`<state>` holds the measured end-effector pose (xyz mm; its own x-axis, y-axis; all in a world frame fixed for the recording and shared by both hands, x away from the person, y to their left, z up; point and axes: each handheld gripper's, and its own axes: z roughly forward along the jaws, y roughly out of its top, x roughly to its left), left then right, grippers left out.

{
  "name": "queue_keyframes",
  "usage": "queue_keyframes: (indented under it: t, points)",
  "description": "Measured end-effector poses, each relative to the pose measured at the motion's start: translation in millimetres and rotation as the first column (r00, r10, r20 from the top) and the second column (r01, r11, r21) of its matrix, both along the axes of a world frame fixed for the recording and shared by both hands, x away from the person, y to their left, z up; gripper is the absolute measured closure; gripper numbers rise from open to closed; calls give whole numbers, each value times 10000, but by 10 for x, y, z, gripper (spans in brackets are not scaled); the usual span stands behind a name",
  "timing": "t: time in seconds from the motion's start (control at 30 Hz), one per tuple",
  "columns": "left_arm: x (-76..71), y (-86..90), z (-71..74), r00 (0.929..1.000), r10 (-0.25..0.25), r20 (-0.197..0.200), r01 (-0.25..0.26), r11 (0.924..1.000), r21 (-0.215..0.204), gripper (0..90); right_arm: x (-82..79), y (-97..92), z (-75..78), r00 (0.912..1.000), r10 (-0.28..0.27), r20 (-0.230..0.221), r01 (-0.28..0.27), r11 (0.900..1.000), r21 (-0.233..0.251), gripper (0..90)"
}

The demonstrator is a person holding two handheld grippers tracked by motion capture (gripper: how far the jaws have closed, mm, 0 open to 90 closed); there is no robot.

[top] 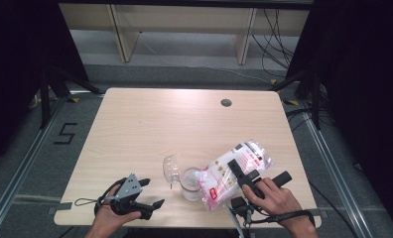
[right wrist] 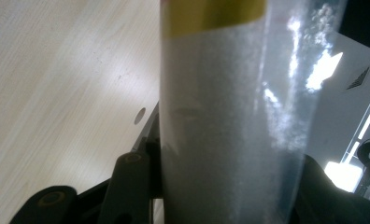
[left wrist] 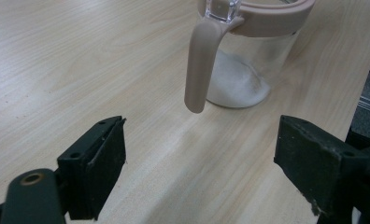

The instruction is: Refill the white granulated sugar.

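**Bag tipped at the jar, left claw waiting wide**

At the lower left of the high view, my left gripper (top: 147, 198) rests on the table (top: 150, 119) near its front edge, jaws spread wide with nothing between them. In the left gripper view the two black pads (left wrist: 103, 158) stand far apart over bare wood, and the jar (left wrist: 248, 60) sits just beyond them in the upper middle, its beige handle hanging toward me and a heap of white grains on its bottom.

Moving right in the high view, the jar (top: 189, 182) stands low in the centre with its clear lid (top: 170, 168) flipped open to the left. Just right of it, my right gripper (top: 243, 174) clamps the bag of white grains (top: 231, 171), tilted with its lower end at the jar's mouth. In the right gripper view the bag (right wrist: 230, 130) fills the gap between my jaws.
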<state>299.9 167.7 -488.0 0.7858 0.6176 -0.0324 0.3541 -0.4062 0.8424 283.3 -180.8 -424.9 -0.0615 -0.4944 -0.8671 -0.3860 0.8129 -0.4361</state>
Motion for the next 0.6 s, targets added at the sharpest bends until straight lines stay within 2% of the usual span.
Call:
queue_keyframes:
  t: [0.6]
  points:
    - [-1, -2, -1, 10000, -10, -4, 10, 10000, -49, 161, 0, 6, 11, 10000, 66, 40, -65, 9999, -138, 623]
